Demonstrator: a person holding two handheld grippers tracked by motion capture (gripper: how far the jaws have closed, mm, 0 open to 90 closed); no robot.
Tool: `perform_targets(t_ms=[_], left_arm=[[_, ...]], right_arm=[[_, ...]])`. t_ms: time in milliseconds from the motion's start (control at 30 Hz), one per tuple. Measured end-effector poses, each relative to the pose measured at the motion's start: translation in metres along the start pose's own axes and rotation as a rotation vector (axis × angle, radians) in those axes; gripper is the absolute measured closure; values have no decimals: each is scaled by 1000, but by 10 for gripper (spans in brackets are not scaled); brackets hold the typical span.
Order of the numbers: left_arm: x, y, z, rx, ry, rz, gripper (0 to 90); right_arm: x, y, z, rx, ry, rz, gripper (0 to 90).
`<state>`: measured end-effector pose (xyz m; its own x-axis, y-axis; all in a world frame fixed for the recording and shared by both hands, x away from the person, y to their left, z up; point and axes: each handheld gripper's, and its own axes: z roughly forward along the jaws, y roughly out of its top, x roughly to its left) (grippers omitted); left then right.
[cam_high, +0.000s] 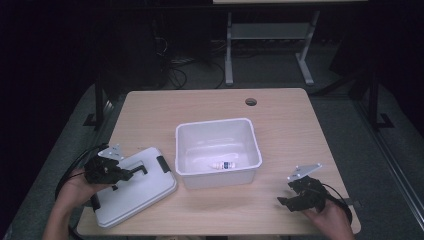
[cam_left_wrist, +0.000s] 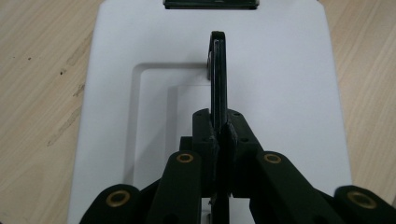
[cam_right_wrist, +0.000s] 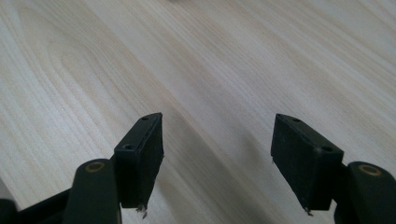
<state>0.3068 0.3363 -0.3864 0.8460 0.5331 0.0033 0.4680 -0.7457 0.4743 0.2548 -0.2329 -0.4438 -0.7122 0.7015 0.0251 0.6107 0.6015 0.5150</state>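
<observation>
A white lid (cam_high: 135, 186) lies flat on the table's front left, with black latches at its ends. My left gripper (cam_high: 131, 174) is shut on the lid's black handle (cam_left_wrist: 218, 77), which stands up thin between the jaws in the left gripper view. The white lid (cam_left_wrist: 280, 93) spreads beneath it there. An open white bin (cam_high: 182, 150) stands mid-table with a small white bottle (cam_high: 223, 165) lying on its floor. My right gripper (cam_high: 284, 201) hovers open over bare wood at the front right; its fingers (cam_right_wrist: 142, 154) hold nothing.
The wooden table (cam_high: 290, 130) has a round cable hole (cam_high: 251, 102) near its far edge. Beyond it stand a grey desk frame (cam_high: 229, 50) and cables on the dark floor. Bare wood lies between the bin and my right gripper.
</observation>
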Motion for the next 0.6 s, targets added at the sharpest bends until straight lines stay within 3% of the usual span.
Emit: perform_targets(t_ms=[600], left_arm=[[-5, 2, -29, -16, -2, 30, 840]], right_arm=[[1, 0, -4, -19, -6, 2, 337]])
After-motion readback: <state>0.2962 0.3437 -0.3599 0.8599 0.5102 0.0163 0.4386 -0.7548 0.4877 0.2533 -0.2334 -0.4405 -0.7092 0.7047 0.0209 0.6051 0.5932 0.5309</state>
